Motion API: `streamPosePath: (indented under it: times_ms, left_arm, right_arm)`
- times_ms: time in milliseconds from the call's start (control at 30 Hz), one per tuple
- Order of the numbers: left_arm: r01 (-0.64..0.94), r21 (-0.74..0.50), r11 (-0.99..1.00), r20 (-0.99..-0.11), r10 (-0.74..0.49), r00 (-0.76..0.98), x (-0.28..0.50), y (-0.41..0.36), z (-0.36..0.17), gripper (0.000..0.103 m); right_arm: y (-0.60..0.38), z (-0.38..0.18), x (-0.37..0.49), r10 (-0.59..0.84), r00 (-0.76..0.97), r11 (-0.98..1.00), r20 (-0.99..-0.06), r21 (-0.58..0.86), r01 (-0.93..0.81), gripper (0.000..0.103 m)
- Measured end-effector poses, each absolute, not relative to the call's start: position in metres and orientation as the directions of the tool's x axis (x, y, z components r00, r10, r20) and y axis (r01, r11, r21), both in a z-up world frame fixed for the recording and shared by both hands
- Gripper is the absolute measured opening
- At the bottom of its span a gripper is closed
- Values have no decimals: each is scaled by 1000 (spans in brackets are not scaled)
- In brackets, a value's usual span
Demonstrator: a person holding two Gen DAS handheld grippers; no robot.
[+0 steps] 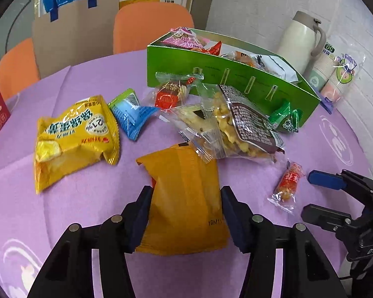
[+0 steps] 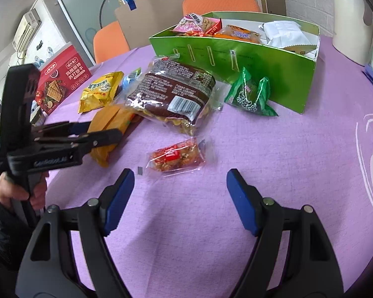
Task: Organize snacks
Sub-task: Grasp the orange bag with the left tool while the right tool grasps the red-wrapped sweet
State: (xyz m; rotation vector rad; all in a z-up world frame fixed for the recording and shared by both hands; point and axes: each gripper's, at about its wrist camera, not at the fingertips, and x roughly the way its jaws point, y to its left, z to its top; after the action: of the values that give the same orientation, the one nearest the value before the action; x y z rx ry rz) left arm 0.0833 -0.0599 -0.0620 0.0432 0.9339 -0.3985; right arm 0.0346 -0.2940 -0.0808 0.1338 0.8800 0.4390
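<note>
The left gripper (image 1: 185, 213) has its blue pads pressed against both sides of a plain orange foil snack packet (image 1: 186, 198) lying on the purple tablecloth (image 1: 87, 198), so it is pinching that packet; the right gripper (image 2: 180, 201) stands spread wide over bare cloth with nothing between its pads. Judged from how things lie, the sorting is partly done. Reading the left wrist view from left to right, a yellow crinkled chip bag (image 1: 74, 139) sits at ten o'clock from the held packet, then a small blue-and-white wrapped sweet (image 1: 131, 114), a red-and-clear wrapped biscuit (image 1: 172, 92) at twelve o'clock, a large clear bag with a brown label and yellow pieces inside (image 1: 238, 126) touching the orange packet's far edge, a small red-and-clear candy bar (image 1: 287, 186) at three o'clock, and a green twisted wrapper (image 1: 286, 119) just beside the box wall. All of these remain loose on the table. The open green cardboard box (image 1: 211, 74) at one o'clock already holds several packets, pink, red, orange and white. About seven items look left to move.
</note>
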Motion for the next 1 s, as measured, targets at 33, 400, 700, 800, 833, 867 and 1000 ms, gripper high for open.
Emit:
streamPosePath:
  times_ms: [33, 400, 700, 800, 833, 867, 1000]
  left_arm:
    - [344, -166, 924, -782, -336, 525, 77, -57, -63, 56]
    - [301, -289, 909, -758, -409, 508, 67, -57, -60, 56]
    - [317, -243, 917, -761, -383, 524, 64, -65, -60, 58]
    - [314, -244, 918, -759, -382, 527, 65, -67, -61, 61]
    - [314, -238, 919, -760, -377, 530, 65, -68, -61, 62]
    - [315, -226, 922, -762, -369, 533, 65, -70, -61, 63]
    - [318, -166, 933, -770, -324, 549, 63, -79, -62, 63]
  right_arm:
    - [-292, -81, 34, 428, 553, 901, -715, 292, -320, 77]
    - [-266, -80, 59, 403, 572, 912, -714, 262, -314, 68]
    - [-268, -82, 61, 334, 601, 936, -727, 178, -305, 34]
    - [-274, -83, 59, 356, 598, 930, -718, 207, -305, 25]
    - [-276, -84, 59, 364, 598, 927, -714, 218, -305, 24]
    - [-277, -84, 58, 370, 597, 925, -712, 225, -305, 24]
    - [-279, -82, 54, 383, 588, 921, -712, 245, -304, 24]
